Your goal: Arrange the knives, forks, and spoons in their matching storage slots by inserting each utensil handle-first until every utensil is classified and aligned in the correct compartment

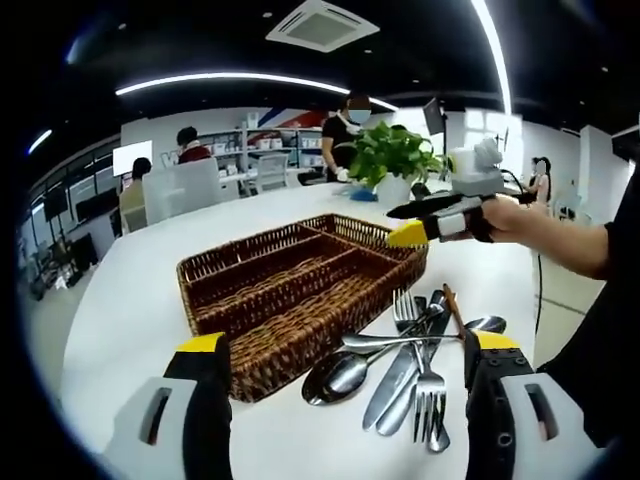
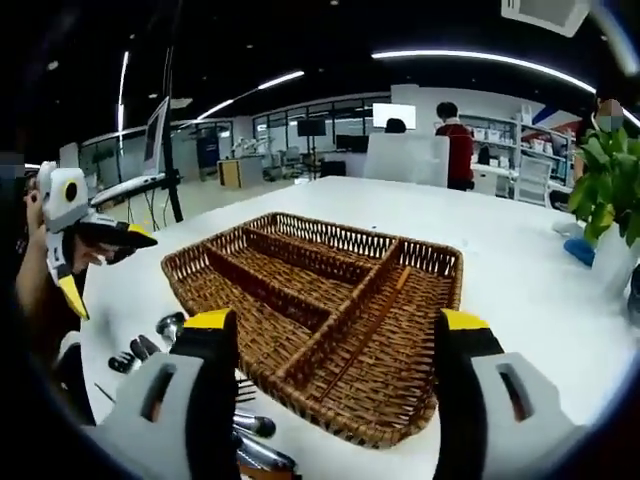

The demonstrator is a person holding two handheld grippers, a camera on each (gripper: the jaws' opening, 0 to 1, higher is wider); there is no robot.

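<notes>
Left gripper view: the left gripper [image 1: 345, 365] stands wide apart, holding nothing. A brown wicker tray [image 1: 262, 312] with slots sits mid-table [image 1: 120, 330]; steel cutlery [image 1: 410, 365] lies piled beside its corner. The right gripper [image 1: 425, 222] hovers above, jaws apart, empty.

Right gripper view: the right gripper [image 2: 340, 335] is wide apart, empty, over the tray [image 2: 420, 260]. The left gripper [image 2: 95, 262] shows; its opening cannot be judged here.

Ahead of the yellow-tipped hand-held gripper [image 1: 345, 362] sit a brown woven basket [image 1: 290, 290], silver cutlery [image 1: 405, 365] and a white worktop [image 1: 130, 310].
</notes>
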